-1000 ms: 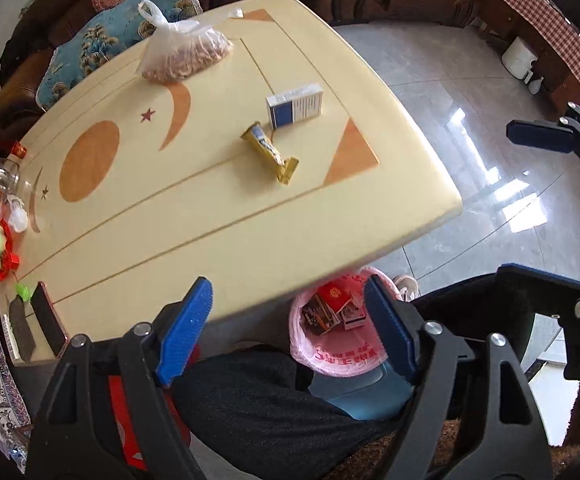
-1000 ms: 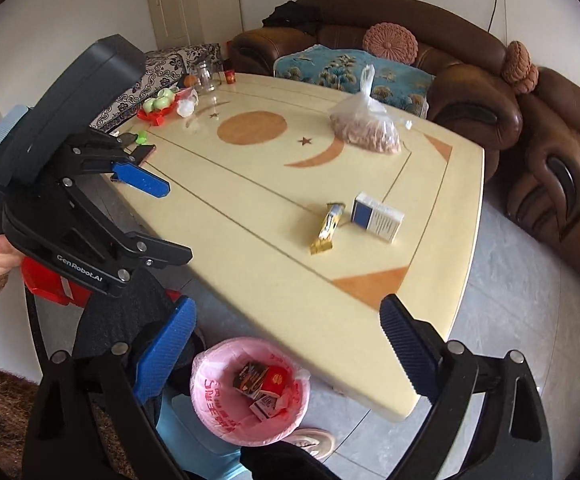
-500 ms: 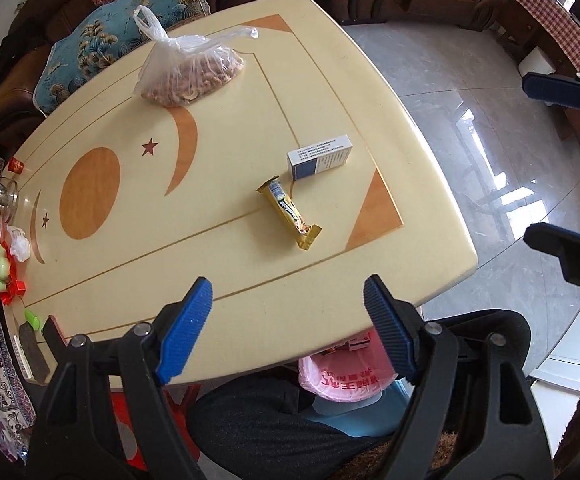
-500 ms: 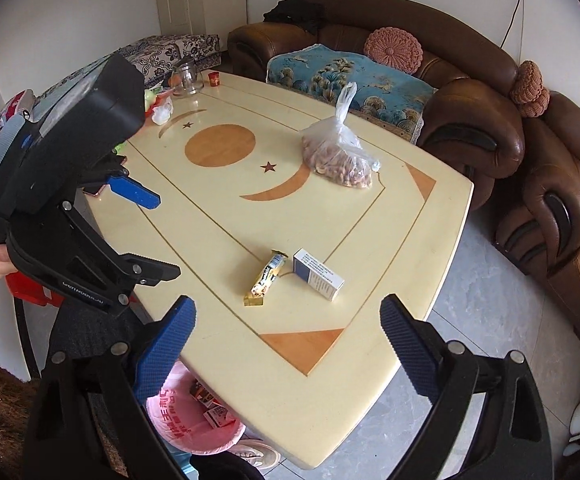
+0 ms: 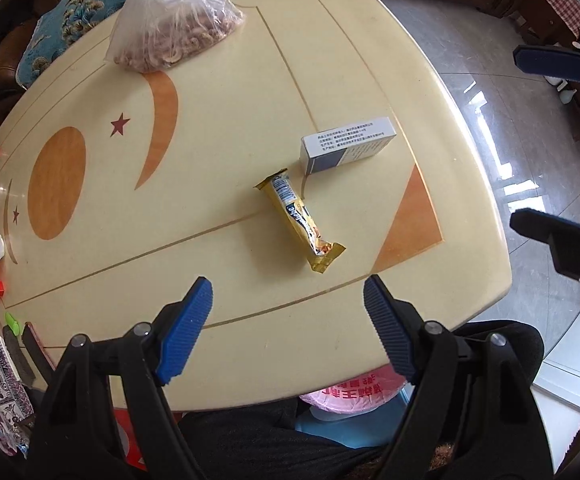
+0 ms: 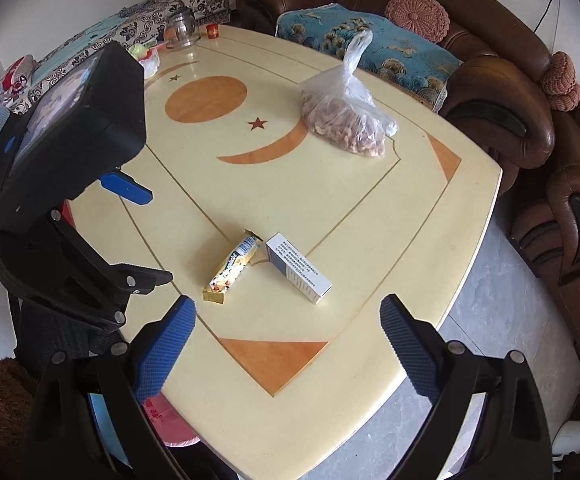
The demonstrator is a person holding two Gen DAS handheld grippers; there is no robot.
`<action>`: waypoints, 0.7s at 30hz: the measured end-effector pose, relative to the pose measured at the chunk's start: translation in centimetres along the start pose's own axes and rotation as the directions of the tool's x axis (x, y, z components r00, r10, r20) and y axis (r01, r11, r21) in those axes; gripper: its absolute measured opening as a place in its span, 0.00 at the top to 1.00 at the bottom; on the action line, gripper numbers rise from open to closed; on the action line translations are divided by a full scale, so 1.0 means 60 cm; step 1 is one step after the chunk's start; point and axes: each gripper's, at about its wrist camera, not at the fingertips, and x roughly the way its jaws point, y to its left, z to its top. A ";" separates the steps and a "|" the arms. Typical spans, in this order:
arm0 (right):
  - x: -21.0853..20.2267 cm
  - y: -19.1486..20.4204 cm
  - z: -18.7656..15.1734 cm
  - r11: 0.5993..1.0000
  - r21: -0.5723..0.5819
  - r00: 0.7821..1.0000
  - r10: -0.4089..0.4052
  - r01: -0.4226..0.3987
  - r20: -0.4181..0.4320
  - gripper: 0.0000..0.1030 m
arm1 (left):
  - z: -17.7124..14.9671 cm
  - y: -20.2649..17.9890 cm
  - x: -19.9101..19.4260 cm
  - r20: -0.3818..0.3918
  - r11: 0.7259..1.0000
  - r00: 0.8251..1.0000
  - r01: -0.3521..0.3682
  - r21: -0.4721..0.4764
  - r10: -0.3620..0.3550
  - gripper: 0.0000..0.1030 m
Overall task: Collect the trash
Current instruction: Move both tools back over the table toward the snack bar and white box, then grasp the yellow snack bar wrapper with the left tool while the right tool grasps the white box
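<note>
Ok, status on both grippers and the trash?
Left gripper open, empty. Right gripper open, empty. Wrapper and box lie on the table, side by side. Nothing in the way.

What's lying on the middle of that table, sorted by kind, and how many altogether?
Snack wrappers: 1, the gold wrapper
Small boxes: 1, the white and blue box
Plastic bags of nuts: 1, the bag
Total: 3
The small clutter at the table's far end is too small to count.
</note>
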 end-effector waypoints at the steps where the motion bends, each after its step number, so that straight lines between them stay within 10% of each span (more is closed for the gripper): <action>1: 0.011 -0.003 0.001 1.000 -0.009 1.000 0.010 -0.010 -0.009 0.11 | 0.005 0.002 0.008 -0.005 1.000 1.000 0.007 -0.008 -0.007 0.26; 21: 0.238 -0.023 0.018 0.979 -0.196 0.981 0.020 -0.058 -0.193 0.15 | 0.061 0.020 0.174 -0.125 0.992 0.988 0.074 -0.103 -0.086 0.26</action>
